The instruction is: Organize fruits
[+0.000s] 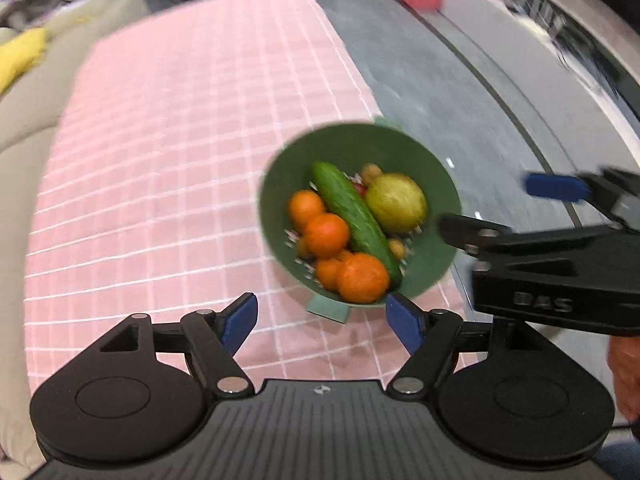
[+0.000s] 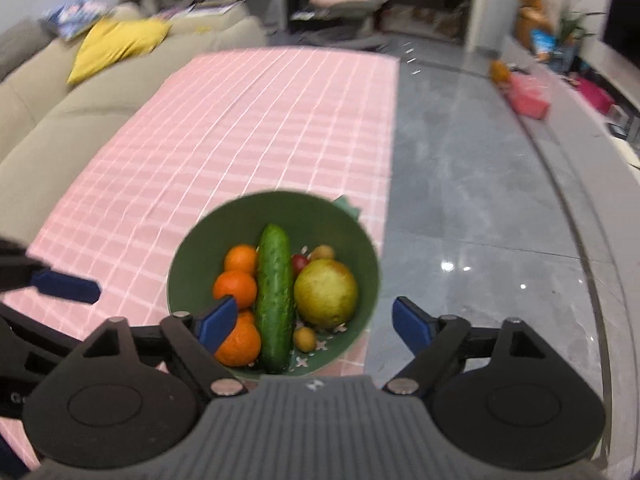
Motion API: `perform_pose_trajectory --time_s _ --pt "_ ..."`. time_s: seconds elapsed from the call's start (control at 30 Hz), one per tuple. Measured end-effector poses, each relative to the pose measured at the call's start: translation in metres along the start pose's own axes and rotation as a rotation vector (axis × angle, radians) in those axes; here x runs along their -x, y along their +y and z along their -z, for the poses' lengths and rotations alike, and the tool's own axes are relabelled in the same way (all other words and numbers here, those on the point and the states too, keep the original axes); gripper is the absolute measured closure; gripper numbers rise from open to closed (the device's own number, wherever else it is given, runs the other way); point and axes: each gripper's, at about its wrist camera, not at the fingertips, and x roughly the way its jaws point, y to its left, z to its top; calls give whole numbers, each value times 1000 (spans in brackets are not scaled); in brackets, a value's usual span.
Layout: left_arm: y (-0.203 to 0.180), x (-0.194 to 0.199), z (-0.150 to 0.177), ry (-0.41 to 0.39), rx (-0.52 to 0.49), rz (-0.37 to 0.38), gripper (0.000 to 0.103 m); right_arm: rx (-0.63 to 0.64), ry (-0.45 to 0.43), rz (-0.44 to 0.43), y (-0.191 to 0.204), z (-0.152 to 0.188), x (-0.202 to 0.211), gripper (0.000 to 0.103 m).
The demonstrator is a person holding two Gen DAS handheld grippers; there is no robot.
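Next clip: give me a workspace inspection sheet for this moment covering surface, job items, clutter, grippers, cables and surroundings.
Surface: pink checked tablecloth, bare apart from the bowl.
Job's things: green bowl near the cloth's right edge, holding a cucumber, oranges, a yellow-green round fruit and small fruits.
Clutter: nothing seen on the cloth.
Grippers: left gripper open, empty, short of the bowl; right gripper open, empty, over the bowl.
Cables: nothing seen.
Surroundings: beige sofa with yellow cushion, grey glossy floor, red box.
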Motion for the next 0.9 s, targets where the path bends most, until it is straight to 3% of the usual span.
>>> perform_pose_trajectory --time_s 0.1,0.2,0.37,0.43,0.63,0.9 --pt "3 17 16 -81 46 -34 15 -41 -63 39 1 9 25 10" --pt "4 27 29 -142 88 -47 15 -97 -110 57 3 21 47 9" --pt "-2 40 47 -263 64 -81 15 -172 -172 67 10 41 75 7" --pt "-1 41 54 -275 88 -88 14 -180 -180 66 14 52 83 7" --pt "15 38 65 -212 229 -47 15 -132 -117 57 35 77 86 7" --pt "4 48 75 -246 170 -109 15 -138 -107 78 35 85 90 7"
